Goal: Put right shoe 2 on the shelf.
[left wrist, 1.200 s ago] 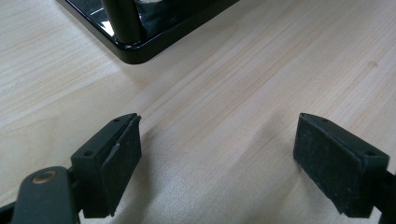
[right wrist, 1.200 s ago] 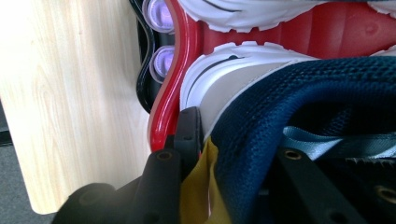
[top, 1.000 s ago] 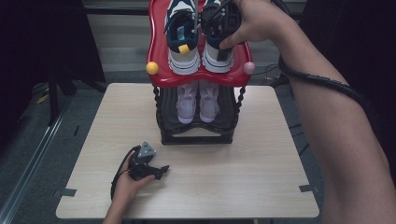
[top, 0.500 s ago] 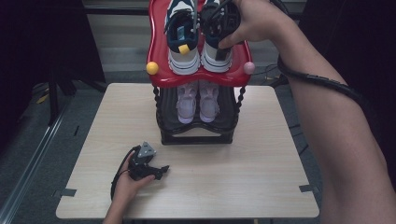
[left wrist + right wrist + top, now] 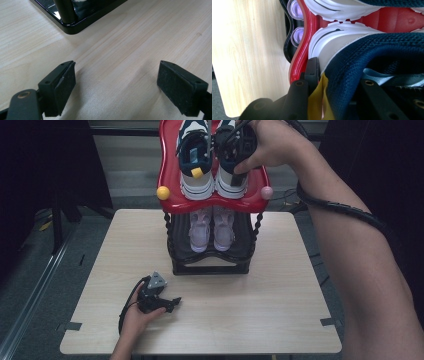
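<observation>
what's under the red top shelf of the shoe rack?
Under the red top shelf, a pair of pale lilac sneakers sits on the black lower shelf, toes toward the camera. Their heels are covered by the red shelf.

No text, label, brand, number or sign could be read in any of the views.
</observation>
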{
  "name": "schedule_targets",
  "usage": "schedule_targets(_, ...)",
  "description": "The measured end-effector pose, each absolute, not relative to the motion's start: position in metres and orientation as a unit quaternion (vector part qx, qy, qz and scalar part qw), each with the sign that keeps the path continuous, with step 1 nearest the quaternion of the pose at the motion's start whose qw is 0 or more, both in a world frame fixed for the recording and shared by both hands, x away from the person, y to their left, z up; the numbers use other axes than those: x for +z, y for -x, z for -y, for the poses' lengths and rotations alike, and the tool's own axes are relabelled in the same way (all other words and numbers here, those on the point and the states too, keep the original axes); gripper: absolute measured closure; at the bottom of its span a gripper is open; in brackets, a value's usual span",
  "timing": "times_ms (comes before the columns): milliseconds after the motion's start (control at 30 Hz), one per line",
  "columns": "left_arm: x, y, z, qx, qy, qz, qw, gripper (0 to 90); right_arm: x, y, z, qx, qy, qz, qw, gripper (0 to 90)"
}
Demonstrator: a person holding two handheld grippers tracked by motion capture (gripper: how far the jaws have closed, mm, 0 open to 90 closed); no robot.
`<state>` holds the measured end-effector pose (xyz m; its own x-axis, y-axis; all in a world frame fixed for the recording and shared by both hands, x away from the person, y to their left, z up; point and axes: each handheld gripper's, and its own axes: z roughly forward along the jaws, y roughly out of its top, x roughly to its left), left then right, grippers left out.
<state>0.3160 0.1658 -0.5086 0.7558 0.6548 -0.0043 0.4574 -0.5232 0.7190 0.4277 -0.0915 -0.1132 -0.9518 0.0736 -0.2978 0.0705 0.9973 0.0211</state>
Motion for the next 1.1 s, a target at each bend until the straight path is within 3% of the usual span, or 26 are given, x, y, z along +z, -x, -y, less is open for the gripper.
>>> schedule_targets(467,-0.509,-0.316,-0.165,0.131,-0.861,-0.324,0.369,14.8,-0.114,-0.428,0.091,0.002,-0.035,-0.988,0.148,70.7)
schedule_targets(933,-0.509,-0.316,-0.165,0.131,-0.862,-0.324,0.368,14.8,-0.109,-0.429,0.095,0.027,-0.079,-0.987,0.138,52.2)
schedule_targets(967,-0.509,-0.316,-0.166,0.134,-0.862,-0.323,0.367,14.8,-0.106,-0.429,0.095,0.032,-0.087,-0.987,0.133,46.7)
schedule_targets(1100,-0.509,-0.316,-0.166,0.135,-0.862,-0.323,0.367,14.8,-0.100,-0.429,0.096,0.035,-0.102,-0.986,0.127,41.4)
